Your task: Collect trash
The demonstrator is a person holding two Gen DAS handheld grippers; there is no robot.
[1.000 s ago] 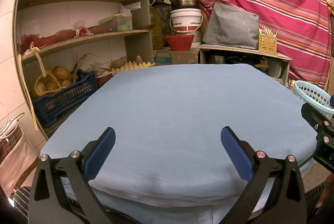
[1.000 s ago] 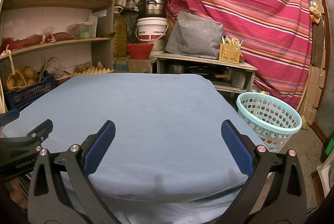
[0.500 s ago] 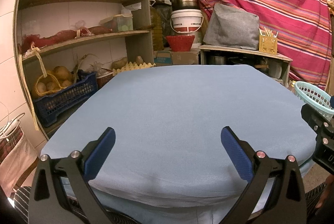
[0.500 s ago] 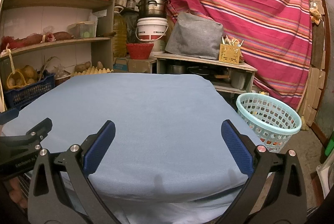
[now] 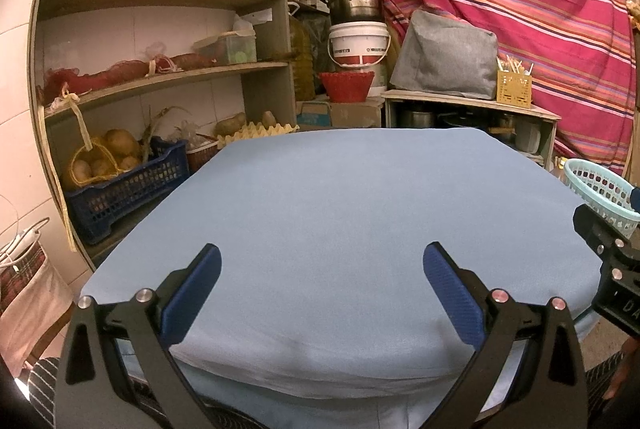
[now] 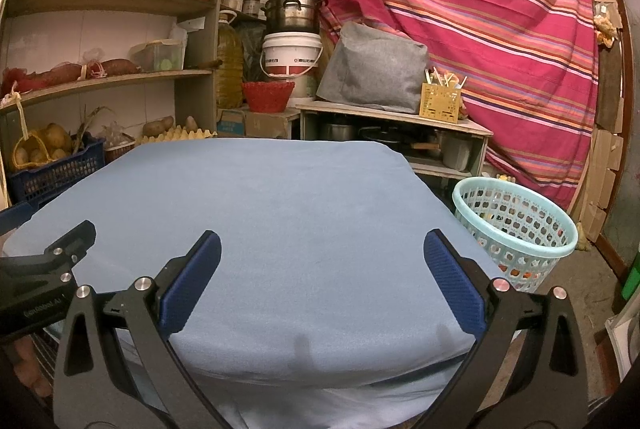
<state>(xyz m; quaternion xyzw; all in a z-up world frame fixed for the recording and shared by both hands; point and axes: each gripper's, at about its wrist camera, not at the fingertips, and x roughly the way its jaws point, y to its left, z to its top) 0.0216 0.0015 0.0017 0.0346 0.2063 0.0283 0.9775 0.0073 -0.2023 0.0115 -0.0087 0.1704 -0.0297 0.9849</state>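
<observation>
- Change since the earlier frames: next to none; both views hold the same framing, both pairs of tongs hover level at the near edge of the worktop [image 6: 304, 213], spread as wide as before
- Reading for the task: no pickup under way; judged a pause, either before the first item or after the last
- Left tongs [image 5: 322, 287]: blue pads wide apart, nothing between them
- Right tongs [image 6: 322, 285]: blue pads wide apart, nothing between them; side by side with the left pair
- Worktop: covered in blue cloth, no loose trash visible on it in either view
- Trash basket [image 6: 516, 229]: pale green, perforated, on the floor just beside the worktop's far right corner, ahead and right of the right tongs, well apart from the left pair; small coloured bits show through its holes, too small to identify
- Trash still to collect: none visible
</observation>
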